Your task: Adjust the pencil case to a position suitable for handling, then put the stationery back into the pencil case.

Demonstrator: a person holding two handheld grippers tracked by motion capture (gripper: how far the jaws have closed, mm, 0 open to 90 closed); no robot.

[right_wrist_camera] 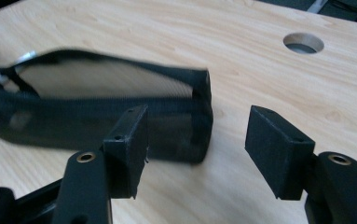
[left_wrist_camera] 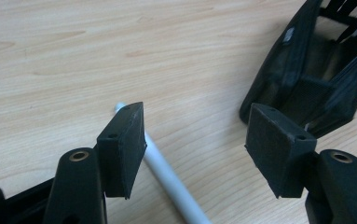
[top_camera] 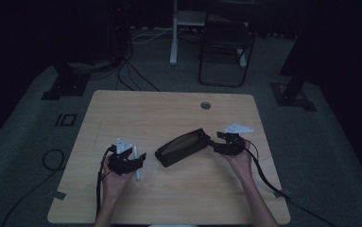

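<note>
a dim room, seen from above: a person stands at the near edge of a light wooden table (top_camera: 122, 109) with a two-jaw gripper in each hand. a black mesh pencil case (top_camera: 183, 146) lies slantwise near the middle of the table, its zip open and its mouth gaping. a white pen (top_camera: 135, 163) lies on the wood toward the near left corner, well short of the case.

the left gripper (top_camera: 138, 158) hovers right over the pen. in the left gripper view its jaws stand wide apart with nothing pinched; the pen (left_wrist_camera: 167, 172) runs on the wood under and beside the left-hand pad, not yet between the pads. the case (left_wrist_camera: 316, 79) sits just beyond.

the right gripper (top_camera: 212, 141) is at the right end of the case. in the right gripper view its jaws are partly open and hold nothing; the end of the case (right_wrist_camera: 181, 121) sits just ahead of them, untouched.

the step in hand looks like lining up on the pen to put it in the case. next, the left jaws would need to straddle the pen and close, while the right steadies the open end of the case
</note>
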